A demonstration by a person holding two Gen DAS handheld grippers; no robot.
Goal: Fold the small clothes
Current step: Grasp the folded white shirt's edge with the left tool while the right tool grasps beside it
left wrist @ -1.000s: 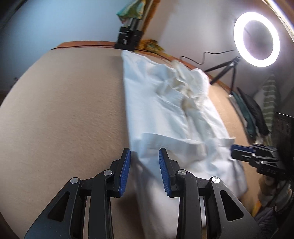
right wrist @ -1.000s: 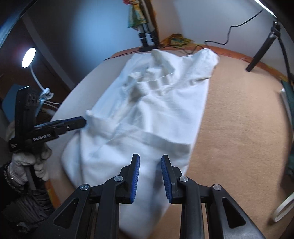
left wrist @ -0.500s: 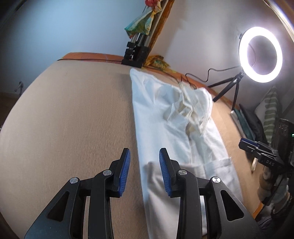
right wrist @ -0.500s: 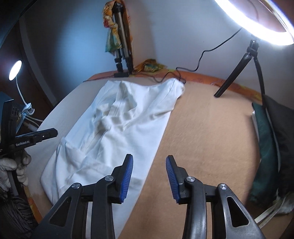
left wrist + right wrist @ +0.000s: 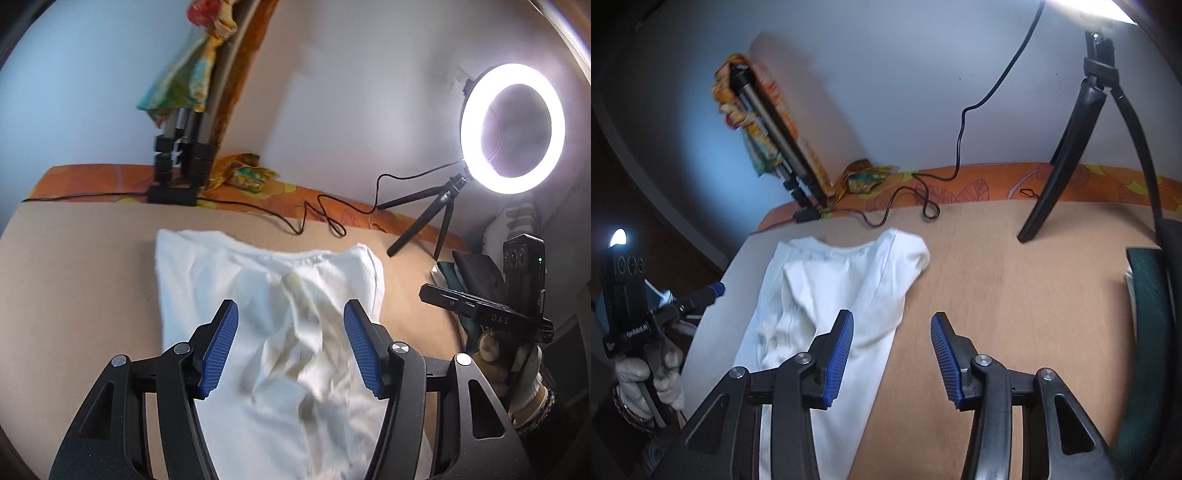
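Note:
A small white garment [image 5: 266, 295] lies lengthwise on the tan surface [image 5: 74, 277], folded narrow with creases down its middle; it also shows in the right wrist view [image 5: 831, 288]. My left gripper [image 5: 291, 347] is open and empty, held above the garment's near half. My right gripper [image 5: 892, 354] is open and empty, above the garment's right edge and the bare surface [image 5: 1015, 295]. Each gripper appears at the side of the other view: the right gripper [image 5: 480, 306] and the left gripper [image 5: 665, 314].
A lit ring light [image 5: 513, 125] on a small tripod [image 5: 436, 214] stands at the back right, its cable [image 5: 325, 218] trailing along the orange patterned edge [image 5: 92, 177]. A larger tripod with colourful cloth [image 5: 181, 155] stands at the back. Dark green cloth [image 5: 1145, 332] lies at the right.
Both grippers have opened wider, lifted and tilted up, away from the garment's near end. The garment now lies narrower and flatter than one second ago.

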